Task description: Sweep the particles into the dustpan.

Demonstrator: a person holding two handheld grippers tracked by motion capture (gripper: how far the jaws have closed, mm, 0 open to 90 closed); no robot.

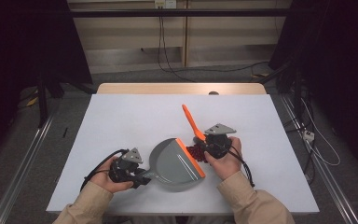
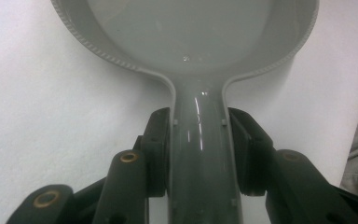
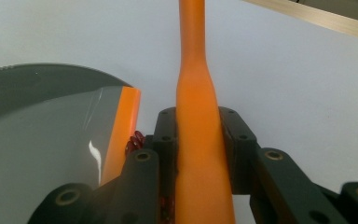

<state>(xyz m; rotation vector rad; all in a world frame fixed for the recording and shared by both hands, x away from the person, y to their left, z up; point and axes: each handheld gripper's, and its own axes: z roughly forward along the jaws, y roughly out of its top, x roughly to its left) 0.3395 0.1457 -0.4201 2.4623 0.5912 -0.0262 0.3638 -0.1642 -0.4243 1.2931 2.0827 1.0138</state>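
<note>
The left gripper (image 1: 142, 179) pinched the grey dustpan (image 1: 177, 164) by its handle on the white surface (image 1: 121, 121); the right gripper (image 1: 204, 148) pinched the orange brush (image 1: 192, 122), bristles at the pan's lip, where careless sweeping could nudge the pan

A: Before you, a white table (image 1: 121, 121), with a wooden strip (image 1: 168, 88) along its far edge.
B: Beyond it you see black cables (image 1: 164, 56) hanging down the far wall. A floor rail (image 1: 21, 168) lies to the left.
</note>
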